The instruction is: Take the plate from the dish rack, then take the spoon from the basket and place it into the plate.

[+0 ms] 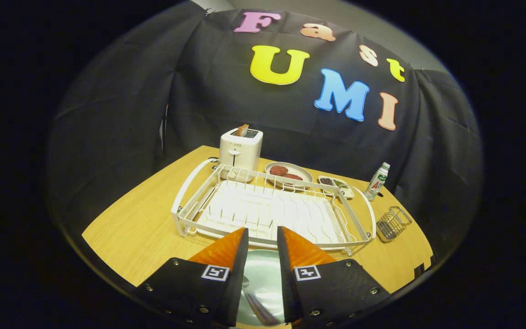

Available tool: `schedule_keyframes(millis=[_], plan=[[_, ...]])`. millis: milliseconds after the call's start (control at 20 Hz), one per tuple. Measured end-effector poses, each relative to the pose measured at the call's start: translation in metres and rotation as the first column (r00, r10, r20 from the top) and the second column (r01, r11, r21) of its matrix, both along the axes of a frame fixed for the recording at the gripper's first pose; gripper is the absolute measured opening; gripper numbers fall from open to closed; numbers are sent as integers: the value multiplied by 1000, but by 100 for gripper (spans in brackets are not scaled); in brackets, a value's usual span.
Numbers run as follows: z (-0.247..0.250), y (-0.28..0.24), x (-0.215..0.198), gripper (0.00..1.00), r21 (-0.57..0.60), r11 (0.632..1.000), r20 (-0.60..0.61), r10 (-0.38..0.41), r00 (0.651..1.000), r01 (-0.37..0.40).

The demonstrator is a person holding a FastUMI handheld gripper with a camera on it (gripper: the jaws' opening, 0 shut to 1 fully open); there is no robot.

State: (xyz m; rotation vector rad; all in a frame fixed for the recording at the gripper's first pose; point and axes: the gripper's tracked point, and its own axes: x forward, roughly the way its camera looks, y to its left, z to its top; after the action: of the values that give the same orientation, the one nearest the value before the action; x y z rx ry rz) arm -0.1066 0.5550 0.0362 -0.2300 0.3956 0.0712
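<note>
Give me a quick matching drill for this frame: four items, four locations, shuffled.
Items:
1. toaster
2. bottle
3. wire basket
4. green plate

Places:
A. on the table just past the dish rack's right end, near side
B. beneath the gripper, seen between its open fingers
C. behind the dish rack's far left corner
D. upright beyond the wire basket, near the cloth wall

Pairs: 1-C, 2-D, 3-A, 4-B

A spoon appears to lie on the green plate between the fingers, which press on nothing.
</note>
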Motion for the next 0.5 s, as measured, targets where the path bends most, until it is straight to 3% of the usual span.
schedule_keyframes(millis=[450,500], plan=[[-15,-16,16,37,-50,998,38,-24,999,26],[-10,-20,15,41,-51,998,45,-34,998,36]])
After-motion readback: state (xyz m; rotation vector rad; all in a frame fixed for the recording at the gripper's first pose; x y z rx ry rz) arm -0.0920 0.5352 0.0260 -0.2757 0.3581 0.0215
